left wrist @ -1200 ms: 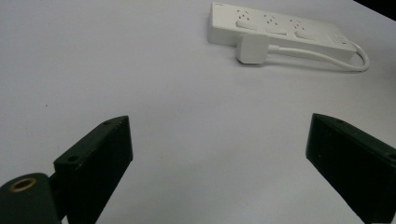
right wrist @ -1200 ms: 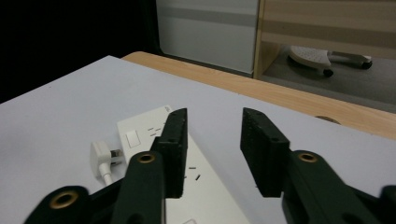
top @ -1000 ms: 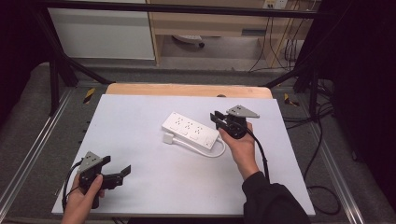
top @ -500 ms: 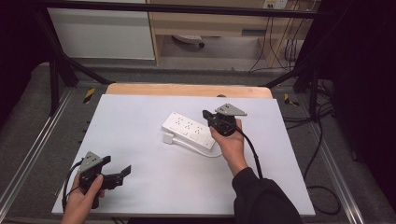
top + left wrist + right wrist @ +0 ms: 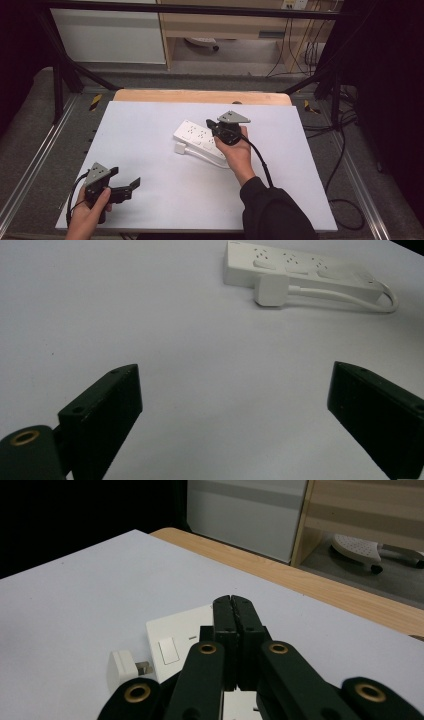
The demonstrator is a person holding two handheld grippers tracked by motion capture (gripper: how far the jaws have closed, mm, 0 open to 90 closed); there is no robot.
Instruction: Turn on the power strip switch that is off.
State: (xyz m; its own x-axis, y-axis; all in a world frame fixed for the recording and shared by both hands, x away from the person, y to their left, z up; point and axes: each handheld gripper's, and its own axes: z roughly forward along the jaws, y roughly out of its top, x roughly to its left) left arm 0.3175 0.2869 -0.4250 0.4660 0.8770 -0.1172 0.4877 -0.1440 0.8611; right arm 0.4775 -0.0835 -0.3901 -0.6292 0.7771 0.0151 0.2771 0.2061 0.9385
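Over mid-counter (image 5: 150, 130) my right hand-held gripper (image 5: 210, 125) hovers above the power strip (image 5: 192, 134), jaws pressed together, nothing between them. I judge this the approach to the strip's switch (image 5: 166, 651) (a poke with shut tips, probably); next I must lower squarely onto it. Left hand-held gripper (image 5: 131, 186) waits near the front edge, jaws wide apart. Its view gives the plug (image 5: 272, 290) lying beside the strip; the right gripper view shows the rocker close up.
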